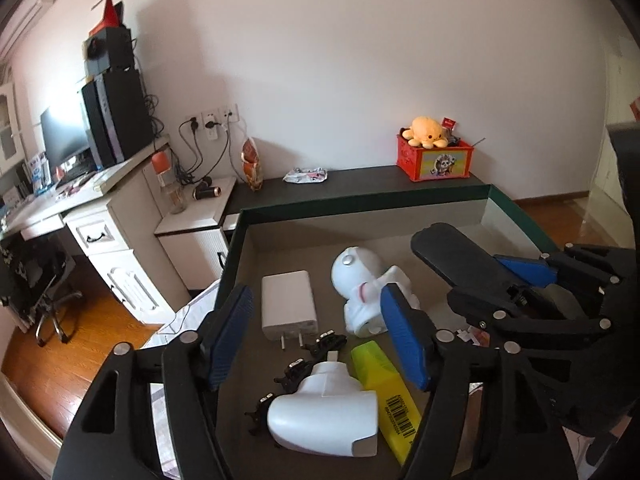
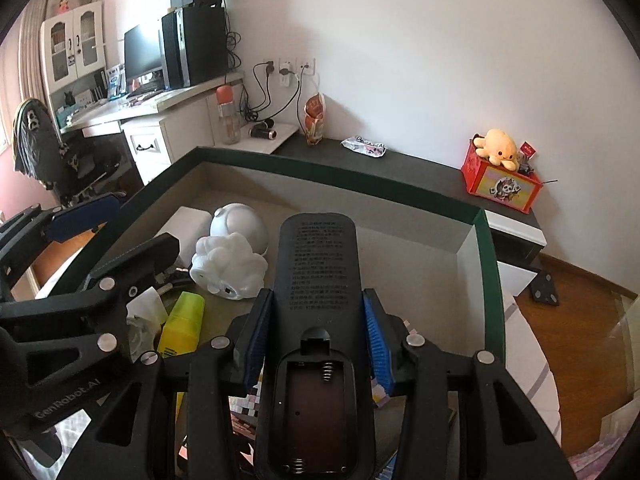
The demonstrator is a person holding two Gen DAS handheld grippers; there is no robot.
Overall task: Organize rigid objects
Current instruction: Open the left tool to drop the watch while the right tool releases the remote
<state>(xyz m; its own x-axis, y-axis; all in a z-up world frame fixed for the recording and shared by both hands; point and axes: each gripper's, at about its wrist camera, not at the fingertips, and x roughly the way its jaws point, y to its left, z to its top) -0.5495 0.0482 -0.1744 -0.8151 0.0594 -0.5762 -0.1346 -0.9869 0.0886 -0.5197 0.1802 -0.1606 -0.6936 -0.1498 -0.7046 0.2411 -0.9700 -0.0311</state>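
Note:
A green-rimmed box point(image 1: 360, 202) with a grey floor holds a white charger point(image 1: 289, 304), a white astronaut figure point(image 1: 366, 290), a white plug-in device point(image 1: 324, 412), a yellow highlighter point(image 1: 386, 394) and small black clips point(image 1: 326, 342). My left gripper point(image 1: 316, 320) hangs open just above the plug-in device and highlighter, with nothing between its blue pads. My right gripper point(image 2: 318, 320) is shut on a black remote control point(image 2: 320, 264), back side up with its battery bay uncovered, held over the box's right part. The remote point(image 1: 452, 256) also shows in the left wrist view.
A dark shelf point(image 1: 360, 180) runs behind the box with a red toy crate point(image 1: 434, 160), an orange plush point(image 1: 426, 130) and a snack packet point(image 1: 306, 176). A white desk point(image 1: 92, 200) with a computer stands left. Wooden floor point(image 2: 580, 320) lies right. Crumpled tissue point(image 2: 144, 312) sits by the highlighter point(image 2: 182, 324).

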